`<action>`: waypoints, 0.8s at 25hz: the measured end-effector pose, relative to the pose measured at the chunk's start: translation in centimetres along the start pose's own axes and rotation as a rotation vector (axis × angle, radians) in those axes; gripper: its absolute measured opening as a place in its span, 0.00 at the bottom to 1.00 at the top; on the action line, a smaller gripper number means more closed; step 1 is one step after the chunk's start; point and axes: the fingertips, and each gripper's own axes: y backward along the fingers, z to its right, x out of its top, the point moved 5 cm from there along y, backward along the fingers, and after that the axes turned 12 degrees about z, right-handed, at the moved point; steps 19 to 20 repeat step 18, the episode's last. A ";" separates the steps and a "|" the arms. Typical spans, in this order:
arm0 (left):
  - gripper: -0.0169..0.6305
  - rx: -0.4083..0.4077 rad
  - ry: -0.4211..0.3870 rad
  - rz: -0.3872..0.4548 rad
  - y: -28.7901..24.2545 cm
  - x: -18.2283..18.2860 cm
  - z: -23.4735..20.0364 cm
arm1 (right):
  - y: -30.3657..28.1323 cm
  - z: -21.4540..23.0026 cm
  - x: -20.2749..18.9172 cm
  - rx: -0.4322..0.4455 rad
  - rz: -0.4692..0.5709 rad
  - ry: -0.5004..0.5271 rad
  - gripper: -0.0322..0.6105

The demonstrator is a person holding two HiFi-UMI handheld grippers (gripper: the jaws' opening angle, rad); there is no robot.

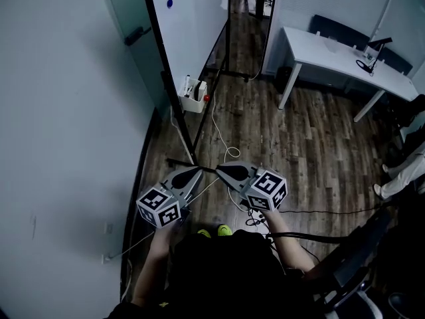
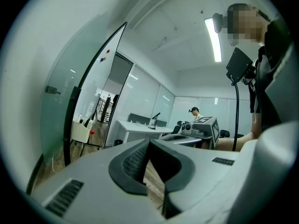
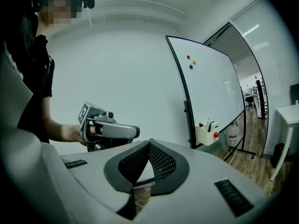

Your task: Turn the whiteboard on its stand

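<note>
Task not begun: the left gripper (image 1: pixel 197 171) and right gripper (image 1: pixel 221 171), both pressed together and empty, hang near the person, short of the untouched whiteboard (image 1: pixel 192 22) on its stand (image 1: pixel 182 128).

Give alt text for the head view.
A person holds the left gripper and right gripper, both shut and empty, side by side over a wood floor. Ahead stands the whiteboard, untouched; a white table sits right.

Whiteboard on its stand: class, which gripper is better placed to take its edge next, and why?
Left, probably: the left gripper sits nearer the black side frame of the whiteboard; the right gripper is beside it, farther off. Both are shut and empty.
</note>
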 end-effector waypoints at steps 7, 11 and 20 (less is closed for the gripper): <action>0.05 -0.001 0.002 -0.001 -0.4 0.2 -0.3 | -0.2 0.4 0.2 0.006 0.006 0.000 0.07; 0.05 -0.006 -0.003 -0.008 -0.9 0.2 -0.2 | -0.1 0.6 0.4 0.009 0.014 0.001 0.07; 0.05 -0.005 -0.003 -0.018 -1.9 -0.1 0.0 | 0.5 1.6 0.5 0.005 0.022 -0.006 0.07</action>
